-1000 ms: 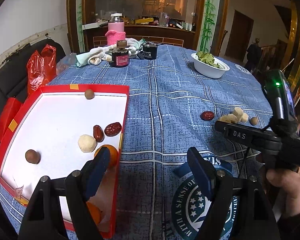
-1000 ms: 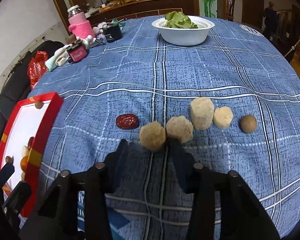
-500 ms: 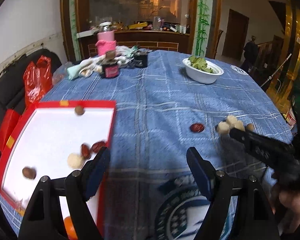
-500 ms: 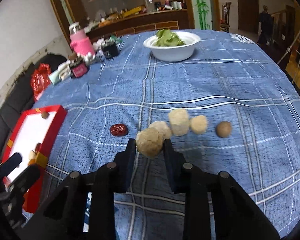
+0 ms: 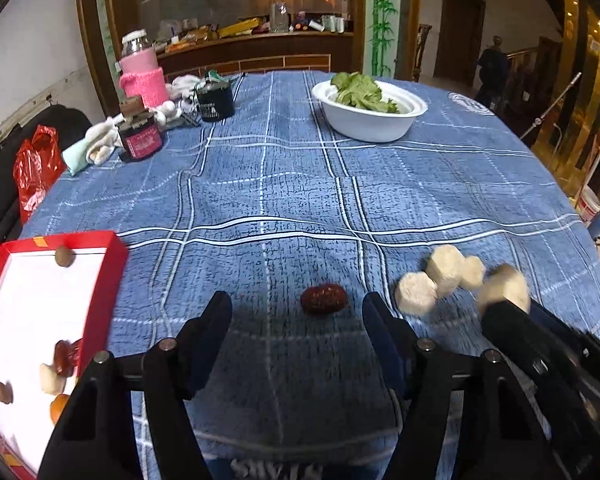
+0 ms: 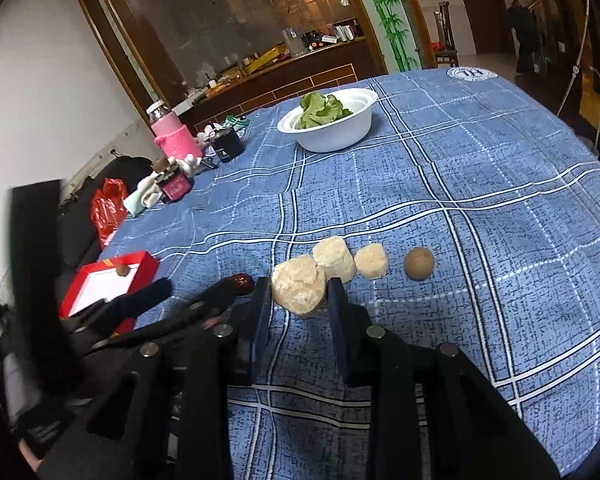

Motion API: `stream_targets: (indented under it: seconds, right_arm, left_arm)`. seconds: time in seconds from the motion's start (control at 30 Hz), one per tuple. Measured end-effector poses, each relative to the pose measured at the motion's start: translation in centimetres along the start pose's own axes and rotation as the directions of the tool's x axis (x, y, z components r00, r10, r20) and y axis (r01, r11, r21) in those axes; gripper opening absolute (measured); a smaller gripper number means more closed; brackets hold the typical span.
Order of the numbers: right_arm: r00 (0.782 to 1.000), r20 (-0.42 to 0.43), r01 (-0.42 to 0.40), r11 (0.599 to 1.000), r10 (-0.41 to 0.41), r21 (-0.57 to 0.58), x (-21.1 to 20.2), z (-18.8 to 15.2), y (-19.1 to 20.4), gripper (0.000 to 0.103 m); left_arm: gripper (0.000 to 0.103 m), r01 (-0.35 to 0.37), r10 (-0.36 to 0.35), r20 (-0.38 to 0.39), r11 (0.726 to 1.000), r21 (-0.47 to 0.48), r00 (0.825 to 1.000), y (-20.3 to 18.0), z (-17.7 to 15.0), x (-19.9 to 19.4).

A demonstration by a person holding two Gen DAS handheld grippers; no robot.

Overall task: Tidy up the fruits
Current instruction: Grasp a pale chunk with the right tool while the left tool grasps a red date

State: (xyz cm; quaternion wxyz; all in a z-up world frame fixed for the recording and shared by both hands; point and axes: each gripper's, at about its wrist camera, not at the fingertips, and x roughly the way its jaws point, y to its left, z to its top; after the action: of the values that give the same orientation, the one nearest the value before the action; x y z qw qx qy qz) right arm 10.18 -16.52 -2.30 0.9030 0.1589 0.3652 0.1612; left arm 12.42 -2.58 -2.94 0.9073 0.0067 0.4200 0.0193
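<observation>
A dark red date lies on the blue checked tablecloth just ahead of my left gripper. Its jaws are closing with the date near their tips, and the pads do not touch it. My right gripper is shut on a pale peeled fruit chunk, held a little above the cloth; in the left wrist view that chunk is blurred. Other pale chunks and a round brown fruit lie in a row behind it. The red tray at the left holds several fruits.
A white bowl of greens stands at the back of the round table. At the back left are a pink-sleeved bottle, a dark jar, a black cup and cloths. A red plastic bag lies off the table's left edge.
My left gripper has swung right from over the tray to the date, and its jaws have narrowed. My right gripper has shut on the pale chunk and raised it off the cloth.
</observation>
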Motion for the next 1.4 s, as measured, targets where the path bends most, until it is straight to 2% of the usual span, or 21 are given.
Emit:
stream_targets:
  seconds: [0.03, 0.17, 0.2, 0.23, 0.3, 0.43, 0.73, 1.07, 1.4]
  right_arm:
    - [1.0, 0.001, -0.008, 1.0, 0.008, 0.006, -0.1, 0.0, -0.1, 0.03]
    - [1.0, 0.012, -0.02, 1.0, 0.02, 0.007, -0.2, 0.1, -0.1, 0.03]
    - [1.0, 0.011, -0.024, 1.0, 0.024, 0.009, -0.2, 0.1, -0.1, 0.03]
    - [1.0, 0.011, -0.023, 1.0, 0.023, 0.007, -0.2, 0.1, -0.1, 0.03]
    - [1.0, 0.016, -0.014, 1.0, 0.014, 0.0, -0.2, 0.1, 0.0, 0.03]
    - [1.0, 0.02, -0.004, 1.0, 0.004, -0.004, -0.2, 0.0, -0.1, 0.03]
    - [0.999, 0.02, 0.043, 0.998, -0.042, -0.037, -0.7, -0.1, 0.8, 0.03]
    - [0.995, 0.027, 0.103, 0.989, -0.101, -0.107, -3.7, -3.0, 2.9, 0.03]
    - [0.995, 0.025, 0.101, 0.983, -0.098, -0.157, -4.6, -4.7, 5.4, 0.03]
  left_arm:
    - [0.064, 0.008, -0.008, -0.01, 1.0, -0.007, 1.0, -0.1, 0.1, 0.5]
    - [0.047, 0.011, -0.012, -0.066, 1.0, -0.014, 0.998, -0.3, -0.1, 2.4]
    - [0.046, 0.008, -0.009, -0.077, 1.0, -0.011, 0.997, -0.3, -0.2, 2.8]
    - [0.043, 0.01, -0.011, -0.057, 1.0, -0.014, 0.998, -0.3, -0.3, 2.7]
    - [0.028, 0.029, -0.029, -0.053, 1.0, 0.002, 0.998, -0.6, -0.4, 2.6]
    - [0.028, 0.044, -0.044, -0.052, 0.999, 0.005, 0.998, -0.6, -0.7, 1.9]
    - [0.028, 0.015, -0.015, 0.001, 1.0, -0.006, 1.0, 1.2, -2.5, -2.9]
    - [0.028, 0.042, -0.041, 0.023, 0.999, -0.033, 0.999, 3.1, -4.9, -6.0]
    - [0.028, 0.041, -0.039, 0.047, 0.998, -0.057, 0.998, 4.7, -6.0, -7.9]
